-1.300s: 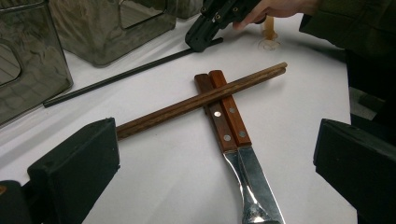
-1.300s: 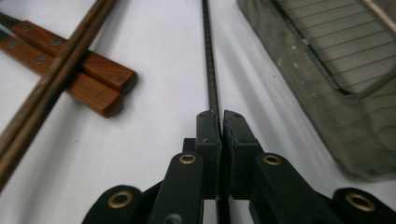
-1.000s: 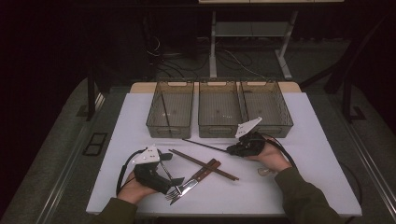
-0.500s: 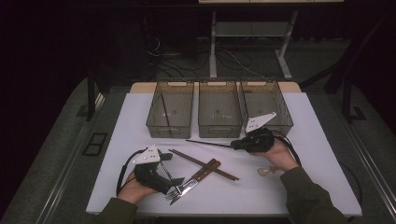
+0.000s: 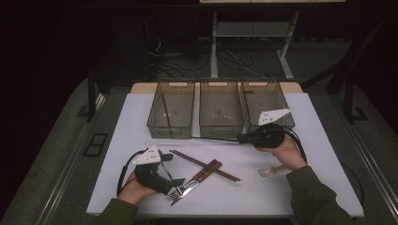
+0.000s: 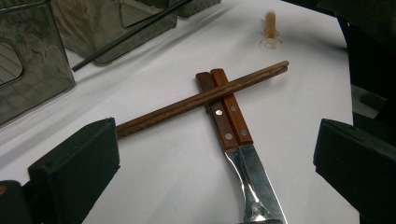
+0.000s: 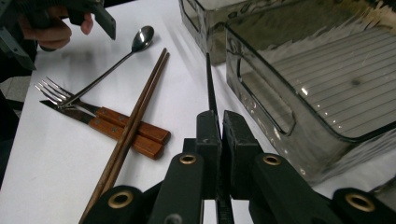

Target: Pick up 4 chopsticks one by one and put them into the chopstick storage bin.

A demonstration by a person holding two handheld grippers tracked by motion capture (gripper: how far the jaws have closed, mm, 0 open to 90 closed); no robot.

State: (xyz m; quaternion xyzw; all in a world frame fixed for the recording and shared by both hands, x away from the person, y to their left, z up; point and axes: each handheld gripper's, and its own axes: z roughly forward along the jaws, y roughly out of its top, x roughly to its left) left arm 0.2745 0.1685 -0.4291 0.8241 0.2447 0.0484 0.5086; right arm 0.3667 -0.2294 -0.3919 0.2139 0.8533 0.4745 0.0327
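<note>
My right gripper (image 5: 242, 138) hovers just in front of the middle bin (image 5: 220, 130), shut on one end of a thin black chopstick (image 5: 219, 138) that points left. In the right gripper view the stick (image 7: 209, 79) runs straight out from between the closed jaws (image 7: 220, 122). My left gripper (image 5: 175, 182) rests low at the front left, open, beside the tines of a fork and knife (image 5: 197, 180). Its own view shows both wooden handles (image 6: 226, 112) between the spread jaws (image 6: 215, 170), with a pair of brown chopsticks (image 6: 201, 99) lying across them.
Three clear grey bins stand in a row at the back: left bin (image 5: 170, 127) with a dark stick inside, the middle one, and right bin (image 5: 261, 96). A spoon (image 7: 140, 38) lies by the fork. A small beige piece (image 5: 271, 171) sits beside the right hand on the white table (image 5: 305, 197).
My right gripper has lifted and shifted right and toward the bins, carrying the black chopstick up off the table. The left gripper has stayed where it was.
</note>
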